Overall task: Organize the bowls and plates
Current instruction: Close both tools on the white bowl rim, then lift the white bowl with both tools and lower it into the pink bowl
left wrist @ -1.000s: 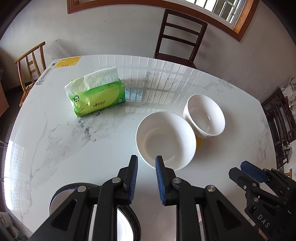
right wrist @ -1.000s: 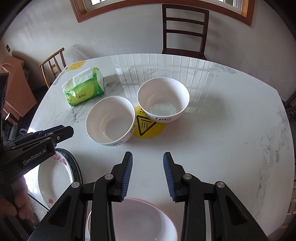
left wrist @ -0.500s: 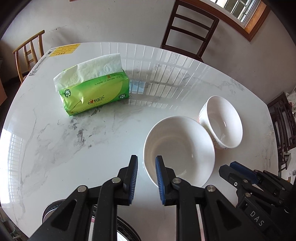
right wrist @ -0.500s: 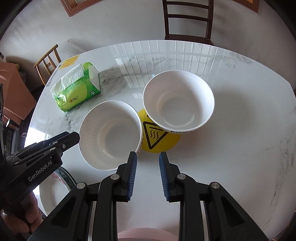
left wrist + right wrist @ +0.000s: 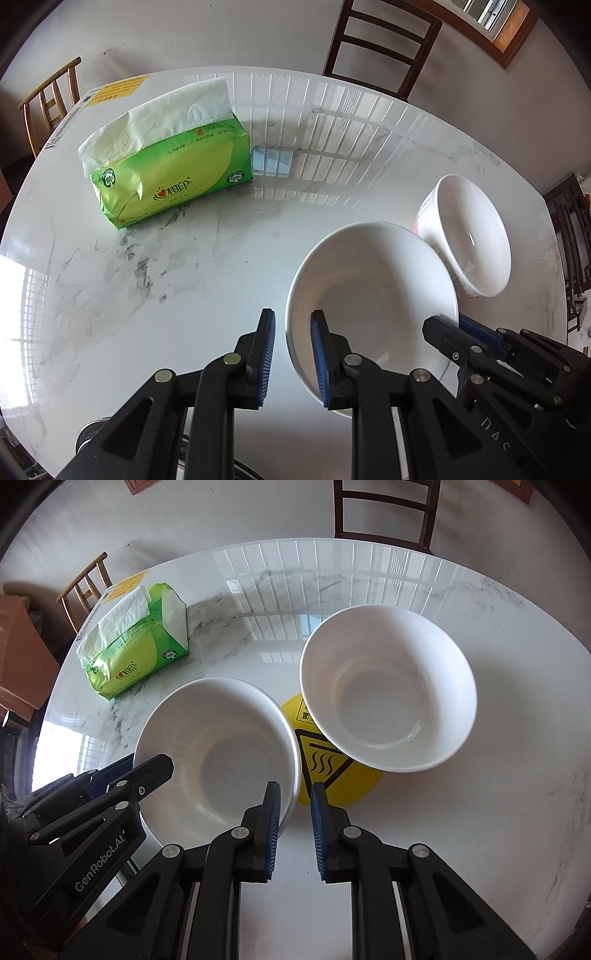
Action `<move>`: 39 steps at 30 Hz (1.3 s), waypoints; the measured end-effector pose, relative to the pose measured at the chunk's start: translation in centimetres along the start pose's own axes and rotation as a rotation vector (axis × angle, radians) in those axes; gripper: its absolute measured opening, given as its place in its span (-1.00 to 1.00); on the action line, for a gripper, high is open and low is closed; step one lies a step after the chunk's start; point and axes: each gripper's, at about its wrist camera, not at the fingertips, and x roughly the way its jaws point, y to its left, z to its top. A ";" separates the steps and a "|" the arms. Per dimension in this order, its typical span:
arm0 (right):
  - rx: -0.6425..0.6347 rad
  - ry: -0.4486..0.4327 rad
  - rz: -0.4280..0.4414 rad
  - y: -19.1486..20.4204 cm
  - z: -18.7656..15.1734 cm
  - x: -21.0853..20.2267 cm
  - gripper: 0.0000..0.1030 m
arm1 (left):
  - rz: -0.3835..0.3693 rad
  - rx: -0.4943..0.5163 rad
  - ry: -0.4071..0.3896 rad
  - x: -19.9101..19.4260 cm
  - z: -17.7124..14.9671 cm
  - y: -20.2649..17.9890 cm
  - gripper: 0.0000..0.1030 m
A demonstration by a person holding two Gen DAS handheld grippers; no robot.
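Note:
Two white bowls stand side by side on the marble table. The near bowl (image 5: pixel 369 295) (image 5: pixel 218 749) has both grippers at its rim. My left gripper (image 5: pixel 291 332) is open and straddles the bowl's left rim, one finger inside, one outside. My right gripper (image 5: pixel 295 805) is open and straddles its right rim the same way. The left gripper also shows in the right wrist view (image 5: pixel 147 771), the right gripper in the left wrist view (image 5: pixel 443 332). The far bowl (image 5: pixel 469 232) (image 5: pixel 388 686) stands partly on a yellow warning sticker (image 5: pixel 332 775).
A green tissue pack (image 5: pixel 166 173) (image 5: pixel 133 653) lies at the back left of the table (image 5: pixel 184 277). A dark plate rim (image 5: pixel 88 432) shows under the left gripper. Dark wooden chairs (image 5: pixel 380 44) stand behind the table, a light one (image 5: pixel 48 110) at left.
Both grippers have moved forward and down to the near bowl, and their fingers now straddle its rim on either side. The plates near the table's front edge have dropped out of view.

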 end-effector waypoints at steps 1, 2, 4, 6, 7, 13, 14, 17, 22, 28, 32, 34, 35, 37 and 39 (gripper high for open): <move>0.000 0.002 0.002 0.0 0.0 0.1 -0.70 | -0.001 0.000 0.004 0.2 0.0 0.0 -0.61; 0.001 0.004 0.004 -0.1 0.0 0.2 -0.70 | -0.003 -0.001 0.006 0.3 -0.1 -0.1 -0.61; -0.001 0.005 0.001 -0.1 0.1 0.3 -0.70 | -0.004 0.000 0.011 0.6 -0.2 -0.1 -0.61; -0.006 0.004 -0.002 0.0 0.2 0.4 -0.74 | -0.006 -0.001 0.015 0.8 -0.1 0.1 -0.61; -0.009 0.006 0.000 0.1 0.2 0.5 -0.76 | -0.010 -0.006 0.014 0.9 -0.1 0.2 -0.61; -0.017 0.003 -0.011 0.4 0.3 0.6 -0.83 | -0.003 0.001 0.016 1.0 -0.2 0.3 -0.81; -0.018 0.002 -0.012 0.4 0.3 0.6 -0.83 | -0.006 -0.002 0.016 0.9 -0.3 0.3 -0.81; -0.004 0.005 -0.005 0.2 0.2 0.6 -0.84 | -0.003 -0.007 0.024 0.8 -0.5 0.3 -0.82; 0.005 0.013 0.003 0.2 0.0 0.3 -0.84 | 0.002 0.000 0.016 0.1 -0.8 0.3 -0.82; 0.000 0.005 0.003 0.4 -0.5 -0.5 -0.84 | 0.012 0.010 -0.002 -0.9 -1.0 -0.1 -0.82; -0.002 -0.007 0.005 0.4 -0.9 -1.3 -0.84 | 0.013 0.016 -0.015 -1.7 -1.2 -0.5 -0.82; -0.006 -0.013 0.003 0.5 -1.1 -1.8 -0.84 | 0.012 0.014 -0.019 -1.9 -1.3 -0.7 -0.82; -0.006 -0.016 0.004 0.5 -1.2 -2.0 -0.84 | 0.009 0.014 -0.020 -2.1 -1.3 -0.6 -0.82; -0.010 -0.025 0.002 0.6 -1.3 -2.5 -0.85 | 0.009 0.016 -0.028 -2.6 -1.6 -0.7 -0.82; -0.010 -0.032 0.002 0.5 -1.5 -3.0 -0.85 | 0.008 0.020 -0.033 -3.1 -1.7 -0.8 -0.82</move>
